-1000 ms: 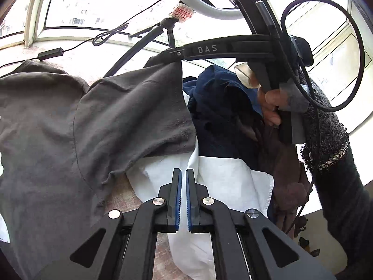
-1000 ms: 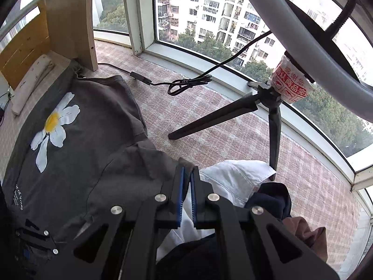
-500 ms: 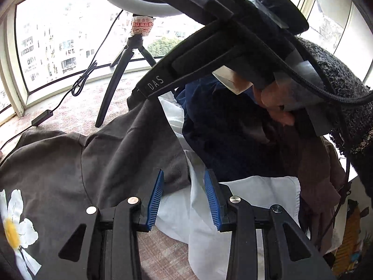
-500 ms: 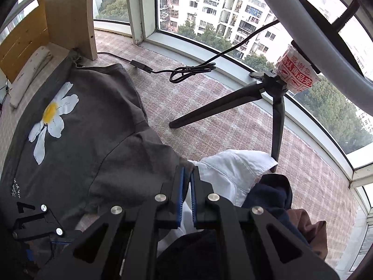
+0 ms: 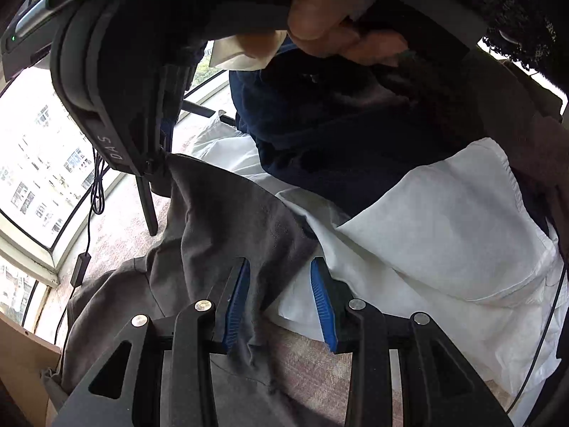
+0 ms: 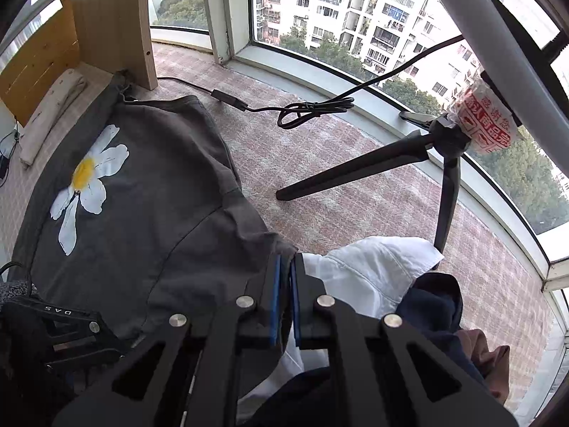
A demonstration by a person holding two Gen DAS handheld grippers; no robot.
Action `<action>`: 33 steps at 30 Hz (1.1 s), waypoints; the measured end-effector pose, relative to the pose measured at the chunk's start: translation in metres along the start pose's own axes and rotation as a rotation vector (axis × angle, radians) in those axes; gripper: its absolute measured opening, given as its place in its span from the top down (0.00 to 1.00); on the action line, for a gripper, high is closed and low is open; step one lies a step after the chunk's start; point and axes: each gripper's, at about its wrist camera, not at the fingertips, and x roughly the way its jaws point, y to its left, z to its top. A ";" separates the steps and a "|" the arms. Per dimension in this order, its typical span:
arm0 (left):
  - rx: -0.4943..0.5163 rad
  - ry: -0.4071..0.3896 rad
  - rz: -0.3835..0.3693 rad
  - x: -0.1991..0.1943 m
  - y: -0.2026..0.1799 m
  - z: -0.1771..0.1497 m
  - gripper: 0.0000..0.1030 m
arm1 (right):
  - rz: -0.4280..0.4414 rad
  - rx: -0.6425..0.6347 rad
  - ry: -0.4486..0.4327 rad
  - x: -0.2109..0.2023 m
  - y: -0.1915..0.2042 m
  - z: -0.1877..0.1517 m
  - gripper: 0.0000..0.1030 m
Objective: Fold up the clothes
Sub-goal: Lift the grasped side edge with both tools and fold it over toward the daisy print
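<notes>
Laying-out stage, no fold made yet. Grey T-shirt with a white daisy print spread face-up on the checked mat by the bay window, its body flat, one sleeve raised off the surface. Right gripper pressed together on the tip of that sleeve, holding it up taut above a heap of other clothes: a white shirt, a navy garment, something brown at the far edge. Left gripper spread partway, straddling a hanging fold of the same grey sleeve lower down, the cloth against one blue pad but not clamped; the other pad stands clear over the white shirt. Right hand seen close overhead in the left wrist view, wrapped round its handle.

Likely step: getting a second hold on the sleeve so as to carry it over onto the shirt's body. Next move, by this reading: close the left gripper on grey cloth only, keeping the white shirt underneath out of the bite, then swing both ends inward together and lay the sleeve flat across the daisy side. Main risk: dragging the loose pile along, or a creased, bunched sleeve if tension between the two holds is lost.
</notes>
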 end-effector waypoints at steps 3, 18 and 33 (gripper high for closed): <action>0.008 -0.038 -0.014 0.004 -0.006 0.005 0.82 | -0.004 0.007 0.009 0.001 -0.003 -0.001 0.94; -0.654 -0.339 -0.274 -0.022 0.050 -0.050 0.95 | -0.114 0.038 -0.025 -0.006 -0.013 -0.005 0.94; -1.007 -0.409 -0.291 -0.062 0.105 -0.140 0.95 | 0.000 -0.066 -0.010 -0.003 0.082 0.071 0.94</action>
